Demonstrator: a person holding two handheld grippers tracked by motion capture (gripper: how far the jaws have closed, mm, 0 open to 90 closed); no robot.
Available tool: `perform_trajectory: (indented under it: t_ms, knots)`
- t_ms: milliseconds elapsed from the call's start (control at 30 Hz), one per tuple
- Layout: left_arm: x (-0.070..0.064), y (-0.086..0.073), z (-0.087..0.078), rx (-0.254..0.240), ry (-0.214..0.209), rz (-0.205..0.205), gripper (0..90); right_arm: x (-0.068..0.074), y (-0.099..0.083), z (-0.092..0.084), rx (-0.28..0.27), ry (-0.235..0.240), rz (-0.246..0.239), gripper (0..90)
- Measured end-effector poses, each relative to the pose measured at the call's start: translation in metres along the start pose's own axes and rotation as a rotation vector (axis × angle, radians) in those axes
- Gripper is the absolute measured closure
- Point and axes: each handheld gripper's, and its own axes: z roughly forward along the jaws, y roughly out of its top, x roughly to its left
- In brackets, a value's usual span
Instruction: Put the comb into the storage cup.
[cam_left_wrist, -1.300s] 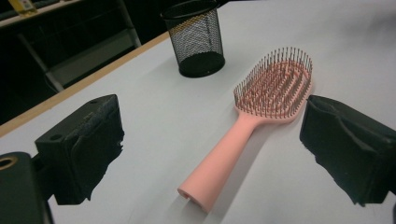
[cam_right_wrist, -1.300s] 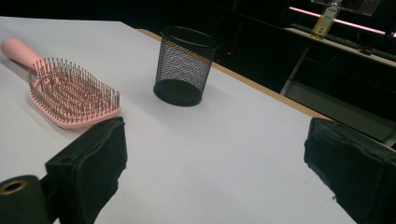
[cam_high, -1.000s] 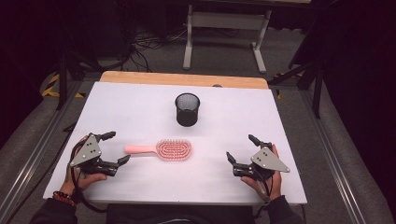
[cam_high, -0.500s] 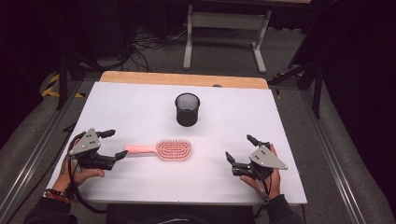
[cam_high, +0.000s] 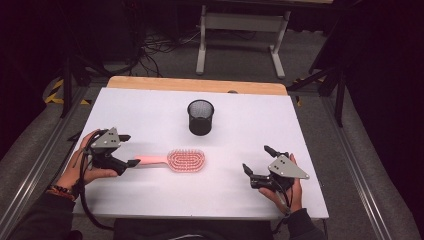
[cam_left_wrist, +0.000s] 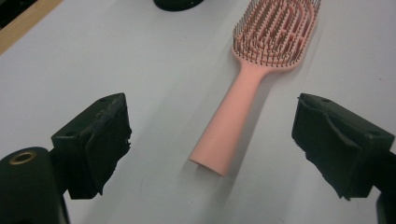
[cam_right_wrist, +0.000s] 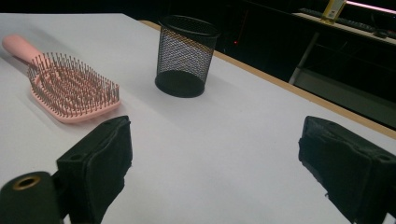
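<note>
Wide-jawed, the left gripper (cam_high: 131, 150) straddles the end of the pink plastic hairbrush (cam_left_wrist: 254, 84) handle without touching it, having just opened a little, lined up for a pinch. Bristles up, that brush lies flat on the white table (cam_high: 150, 107), its head toward the centre. Beyond it stands the black mesh cup (cam_high: 200, 117), a likely destination. Also spread and empty, the right gripper (cam_high: 256, 161) waits well apart.

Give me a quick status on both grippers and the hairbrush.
Left gripper open, jaws either side of the pink hairbrush handle, not touching. Right gripper open, empty. Brush flat on table, bristles up. Nothing blocking.
</note>
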Motion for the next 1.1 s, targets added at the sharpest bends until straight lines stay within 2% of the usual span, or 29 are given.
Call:
perform_trajectory:
  t_ms: [100, 167, 333, 633, 700, 933, 1000, 1100]
  knots:
    - [0.001, 0.006, 0.009, 0.017, -0.026, 0.008, 11.0, 0.001, 0.0, 0.001, 0.006, 0.006, -0.007, 10.6]
    - [0.0, 0.011, 0.015, 0.032, -0.028, 0.025, 11.7, 0.003, 0.0, 0.002, 0.009, 0.014, -0.011, 10.6]
    - [-0.003, 0.022, 0.03, 0.083, -0.07, 0.064, 13.2, 0.004, 0.0, 0.002, 0.013, 0.049, -0.019, 10.6]
    - [-0.008, 0.041, 0.059, 0.16, -0.103, 0.136, 20.7, 0.006, -0.002, 0.006, 0.043, 0.081, -0.031, 10.6]
    - [-0.008, 0.043, 0.065, 0.187, -0.111, 0.147, 21.3, 0.007, -0.002, 0.007, 0.05, 0.087, -0.04, 10.6]
    - [-0.009, 0.046, 0.077, 0.225, -0.154, 0.168, 23.8, 0.008, -0.002, 0.007, 0.053, 0.098, -0.039, 10.6]
    - [-0.009, 0.046, 0.082, 0.268, -0.16, 0.178, 24.5, 0.008, -0.002, 0.008, 0.056, 0.105, -0.045, 10.6]
    - [-0.008, 0.047, 0.088, 0.295, -0.168, 0.188, 26.2, 0.008, -0.002, 0.009, 0.059, 0.111, -0.044, 10.6]
